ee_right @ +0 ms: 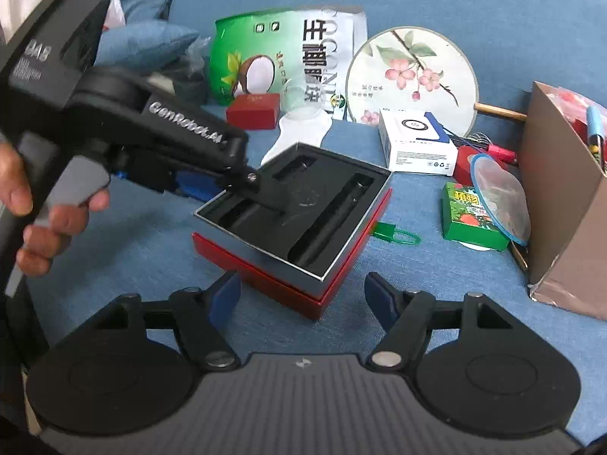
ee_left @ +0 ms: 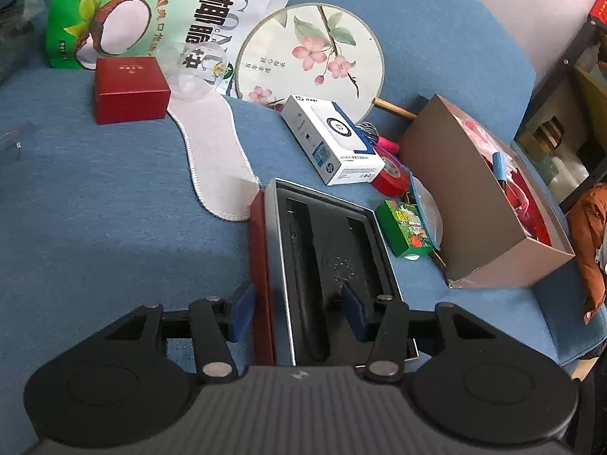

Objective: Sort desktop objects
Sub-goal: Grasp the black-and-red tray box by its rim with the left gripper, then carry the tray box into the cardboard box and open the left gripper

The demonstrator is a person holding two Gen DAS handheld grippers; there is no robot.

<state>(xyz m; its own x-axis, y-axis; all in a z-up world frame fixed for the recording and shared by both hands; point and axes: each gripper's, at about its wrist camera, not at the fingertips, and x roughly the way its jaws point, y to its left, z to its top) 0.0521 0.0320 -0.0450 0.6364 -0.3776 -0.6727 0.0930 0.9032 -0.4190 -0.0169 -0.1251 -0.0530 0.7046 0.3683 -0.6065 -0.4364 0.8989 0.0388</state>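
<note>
An open red box with a black foam insert [ee_left: 334,261] lies on the blue cloth; it also shows in the right wrist view [ee_right: 299,223]. My left gripper [ee_left: 297,313] straddles the box's left wall, one finger outside and one inside on the foam, jaws not closed on it. In the right wrist view the left gripper's finger [ee_right: 261,189] rests in the insert. My right gripper [ee_right: 301,299] is open and empty, just in front of the box's near corner.
A brown cardboard box [ee_left: 489,204] with red items stands at the right. Around lie a white HP box [ee_left: 334,140], a green small box [ee_left: 408,227], a red tape roll [ee_left: 390,178], a round fan [ee_left: 311,57], a small red box [ee_left: 131,89], a coconut snack bag [ee_left: 151,11], a green padlock [ee_right: 396,234].
</note>
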